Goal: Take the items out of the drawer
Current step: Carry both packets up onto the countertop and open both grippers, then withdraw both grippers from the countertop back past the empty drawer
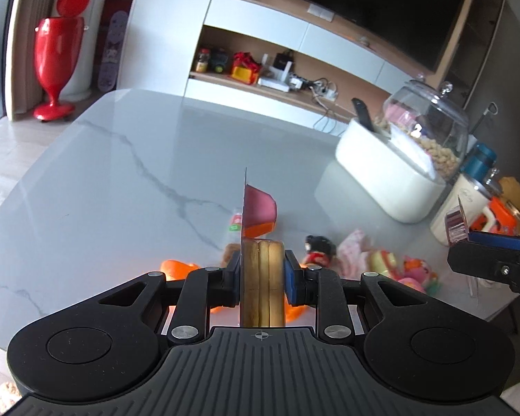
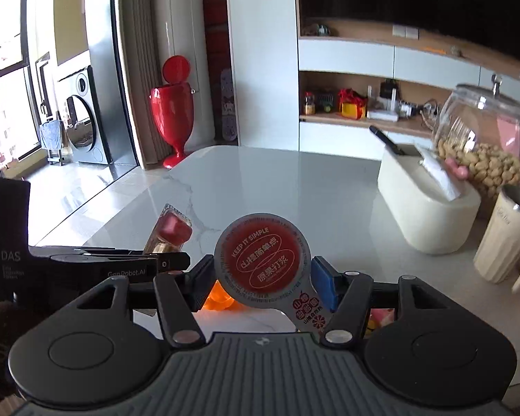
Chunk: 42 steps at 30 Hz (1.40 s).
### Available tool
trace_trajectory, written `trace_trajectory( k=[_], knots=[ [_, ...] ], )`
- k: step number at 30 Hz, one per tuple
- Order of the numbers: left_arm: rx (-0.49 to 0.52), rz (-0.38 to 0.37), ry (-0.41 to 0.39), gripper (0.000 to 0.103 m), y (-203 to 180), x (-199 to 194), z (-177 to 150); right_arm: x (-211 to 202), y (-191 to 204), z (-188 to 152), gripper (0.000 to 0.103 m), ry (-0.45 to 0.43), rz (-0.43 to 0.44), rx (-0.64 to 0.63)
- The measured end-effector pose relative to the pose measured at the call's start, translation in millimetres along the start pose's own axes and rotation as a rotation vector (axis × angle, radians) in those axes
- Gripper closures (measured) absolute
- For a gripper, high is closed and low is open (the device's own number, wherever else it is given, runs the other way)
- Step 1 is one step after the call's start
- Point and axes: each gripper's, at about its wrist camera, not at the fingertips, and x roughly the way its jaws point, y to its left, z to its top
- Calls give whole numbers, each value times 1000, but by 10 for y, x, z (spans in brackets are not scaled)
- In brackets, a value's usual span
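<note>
- Left wrist view: the left claw [image 1: 262,274] is clenched on a snack packet [image 1: 262,277], which is held upright on edge between the black and blue pads, with its pink and orange end [image 1: 260,213] rising above the fingers.
- The packet is carried above the grey marbled counter [image 1: 121,173]; no drawer is seen in this view.
- Just beyond the claw, a scatter of small items [image 1: 381,263] is laid on the counter: orange pieces, a dark figure, and pink and green wrappers.
- Further right, a white box [image 1: 388,180] is seen with a glass jar of nuts [image 1: 430,128] behind it, and a cream mug [image 1: 468,204] beside them.
- The right claw [image 1: 482,242] is visible at the right edge, with a small dark-red cup [image 1: 456,223] gripped at its tip.
- A red bin [image 1: 57,66] is seen on the floor past the counter's far corner.
- Right wrist view: the right claw [image 2: 262,274] is closed on a round sealed cup [image 2: 262,265], whose red printed lid is turned toward the camera.
- The cup is held over the counter [image 2: 294,180], with orange pieces [image 2: 220,298] partly hidden beneath it.
- The left claw [image 2: 170,260] is seen at the left, close beside, and the snack packet [image 2: 171,230] is grasped in it at a tilt.
- The white box [image 2: 423,208], the jar [image 2: 485,145] and the mug [image 2: 502,239] are crowded along the right side; the red bin [image 2: 173,111] is seen beyond.
</note>
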Motion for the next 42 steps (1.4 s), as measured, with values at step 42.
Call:
trace_trajectory(
  k=[42],
  knots=[
    [51, 20, -250, 66, 154, -992, -384, -596, -311, -670, 43, -89, -106, 74]
  ],
)
